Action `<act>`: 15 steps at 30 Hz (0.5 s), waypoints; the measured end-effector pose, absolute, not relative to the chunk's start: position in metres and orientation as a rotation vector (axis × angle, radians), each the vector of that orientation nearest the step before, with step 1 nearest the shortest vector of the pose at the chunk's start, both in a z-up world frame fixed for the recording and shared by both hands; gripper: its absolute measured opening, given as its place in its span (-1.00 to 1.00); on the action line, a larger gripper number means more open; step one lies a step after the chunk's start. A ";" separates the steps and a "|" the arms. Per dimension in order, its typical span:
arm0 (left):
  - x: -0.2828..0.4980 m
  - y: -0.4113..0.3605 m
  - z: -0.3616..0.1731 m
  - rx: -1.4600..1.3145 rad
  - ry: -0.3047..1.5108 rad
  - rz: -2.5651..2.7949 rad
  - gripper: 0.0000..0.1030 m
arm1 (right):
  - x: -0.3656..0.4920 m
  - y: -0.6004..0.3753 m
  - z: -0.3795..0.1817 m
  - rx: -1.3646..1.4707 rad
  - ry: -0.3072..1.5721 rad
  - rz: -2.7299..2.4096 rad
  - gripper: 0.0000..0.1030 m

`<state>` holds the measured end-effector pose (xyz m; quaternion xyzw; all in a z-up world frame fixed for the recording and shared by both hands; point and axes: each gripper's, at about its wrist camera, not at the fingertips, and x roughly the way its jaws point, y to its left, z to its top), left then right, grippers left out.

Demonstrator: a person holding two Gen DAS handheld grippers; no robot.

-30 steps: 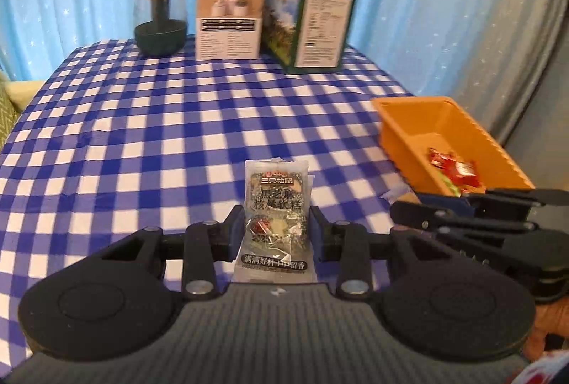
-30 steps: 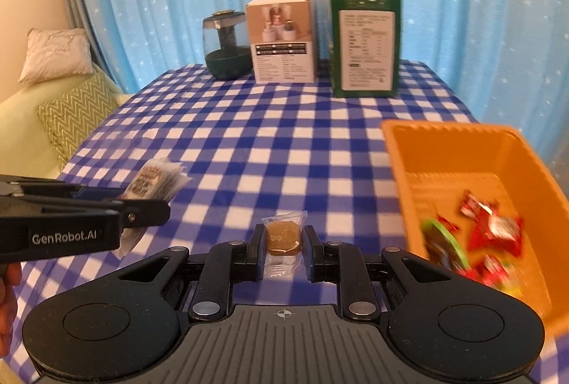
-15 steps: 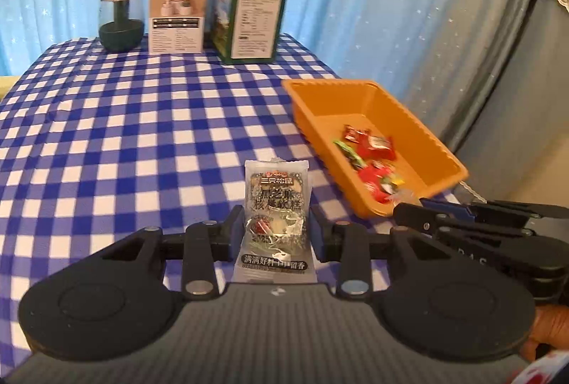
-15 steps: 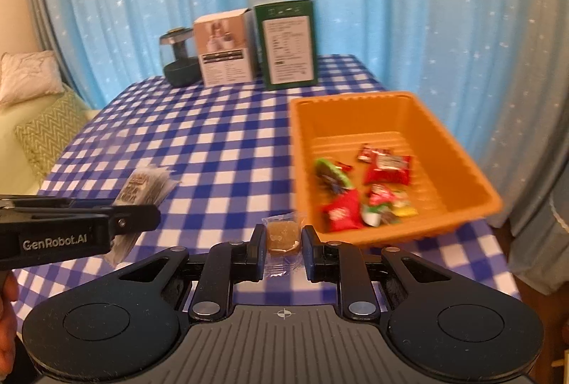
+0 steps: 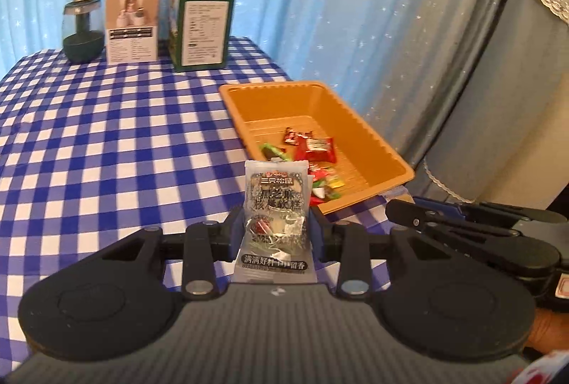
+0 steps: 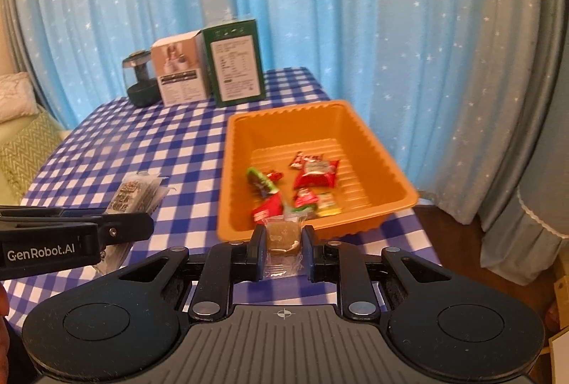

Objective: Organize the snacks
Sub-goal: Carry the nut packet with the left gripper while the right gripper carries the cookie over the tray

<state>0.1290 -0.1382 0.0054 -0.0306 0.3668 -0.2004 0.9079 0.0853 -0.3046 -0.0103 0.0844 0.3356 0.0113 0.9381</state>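
My left gripper [image 5: 275,229] is shut on a grey sesame snack packet [image 5: 275,206] and holds it upright above the table, just short of the near left corner of the orange tray [image 5: 373,138]. My right gripper [image 6: 283,247] is shut on a small clear-wrapped brown cake [image 6: 283,236] at the near rim of the orange tray [image 6: 380,156]. The tray holds several red and green wrapped snacks [image 6: 313,172]. The left gripper with its packet [image 6: 137,195] also shows at the left in the right wrist view. The right gripper [image 5: 462,224] shows at the right in the left wrist view.
A blue checked tablecloth [image 5: 106,142] covers the table. At its far end stand a dark green jar [image 5: 82,32], a white box [image 5: 132,25] and a green box [image 5: 201,25]. Blue curtains hang behind. The table edge lies right of the tray. A sofa with cushions [image 6: 21,149] stands at the left.
Both grippers have swung right toward the orange tray, each with its snack still held. The tray now lies close in front of both grippers.
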 end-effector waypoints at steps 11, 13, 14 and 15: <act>0.139 -0.165 0.007 -0.044 0.760 -0.450 -0.34 | 0.086 -0.328 0.006 0.194 0.647 -0.027 -0.59; 0.143 -0.170 0.006 -0.050 0.764 -0.453 -0.34 | 0.089 -0.333 0.005 0.204 0.647 -0.031 -0.58; 0.145 -0.173 0.005 -0.050 0.765 -0.457 -0.34 | 0.091 -0.335 0.005 0.201 0.647 -0.034 -0.58; 0.148 -0.176 0.004 -0.047 0.768 -0.462 -0.34 | 0.094 -0.338 0.005 0.197 0.647 -0.036 -0.58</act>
